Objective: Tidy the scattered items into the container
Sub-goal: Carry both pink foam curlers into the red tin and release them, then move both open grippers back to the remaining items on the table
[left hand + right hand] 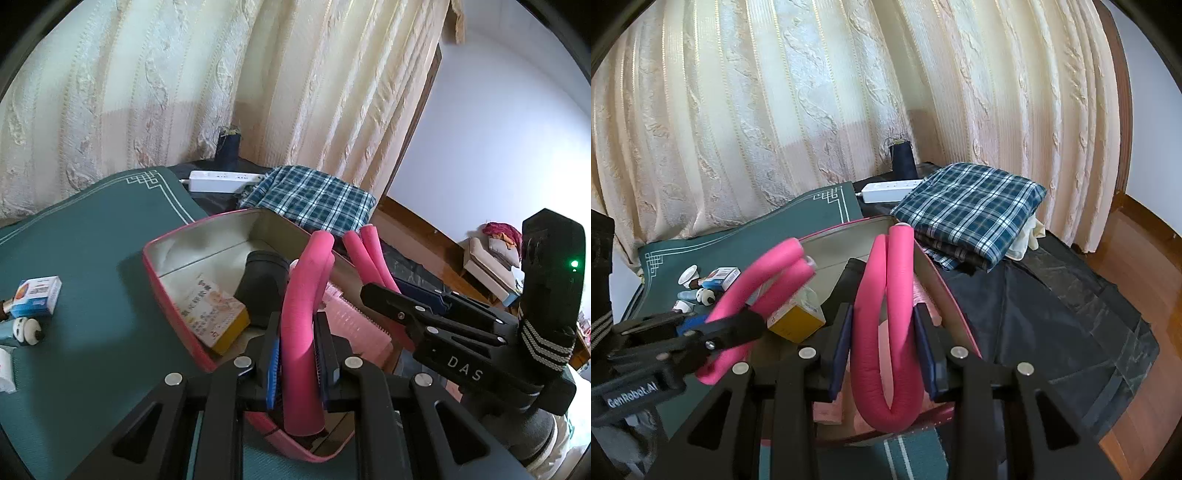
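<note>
A pink-rimmed tin box (173, 295) sits on a green mat (92, 229); it holds a yellow medicine box (214, 314), a black cup (262, 284) and a pink comb (351, 325). My left gripper (297, 354) is shut on a folded pink foam curler (306, 314) above the box. My right gripper (884, 343) is shut on a second folded pink foam curler (886, 314) over the box (945, 291). The left gripper (713, 332) and its curler (764, 273) also show in the right wrist view; the right gripper (413, 299) shows in the left wrist view.
A blue-white medicine box (37, 295), a panda figure (26, 330) and small bottles (689, 277) lie on the mat left of the tin. Folded plaid cloth (975, 206), a white power strip (886, 190) and a dark thread spool (903, 158) lie behind. Curtains hang at the back.
</note>
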